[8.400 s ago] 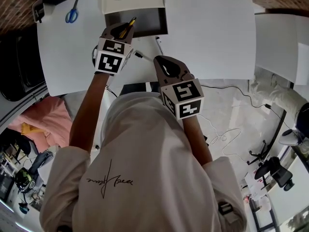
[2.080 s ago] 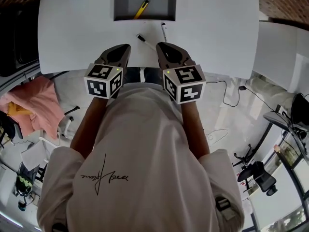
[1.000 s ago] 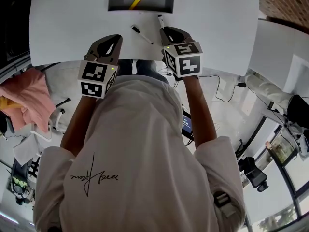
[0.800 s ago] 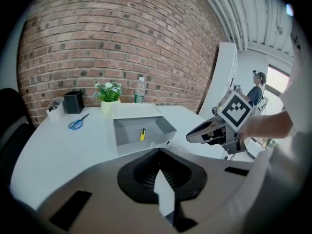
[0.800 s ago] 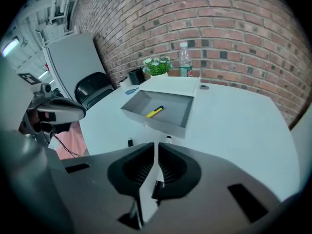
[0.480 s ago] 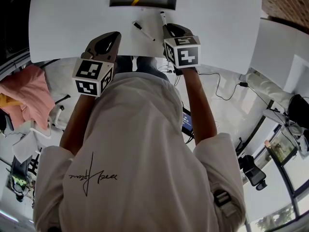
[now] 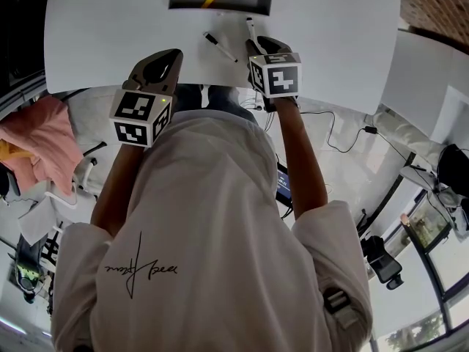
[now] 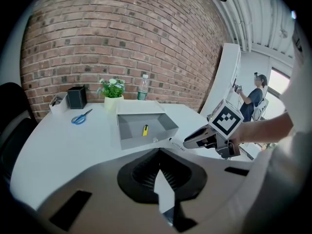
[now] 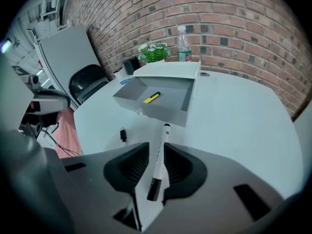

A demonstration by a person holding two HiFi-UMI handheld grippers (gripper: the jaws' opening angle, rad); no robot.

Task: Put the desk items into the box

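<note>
Though not yet gripped, lies flat on the white desk (image 9: 234, 121) as a white marker (image 9: 158, 162) with a black cap, just short of the front wall of the open grey box (image 9: 168, 112), cap end nearest the camera in the right gripper view. Rests lengthwise in the gap of the right gripper (image 9: 156, 152), with ribbed pads standing clear on either side and pressing on nothing. Shows a fresh change there: jaws have just been opening from almost closed to wide, and, set against the head view of a second ago, sits lower and further across the desk, right over the marker's near end. Reads as the start of a pick rather than a carry; probably calls only for closing on the barrel, a lift and a short move forward over the wall. Holds one yellow pen-like item (image 9: 152, 97) in the box already, so counts as partly done. Leaves a second marker (image 9: 123, 135) on the desk a little to the left, apart from both tools and not yet collected. Finds the left gripper (image 8: 160, 174) fully closed on nothing, hovering by the desk's near edge much as a second ago. Risks nudging the round barrel into a roll if closed off-centre.
</note>
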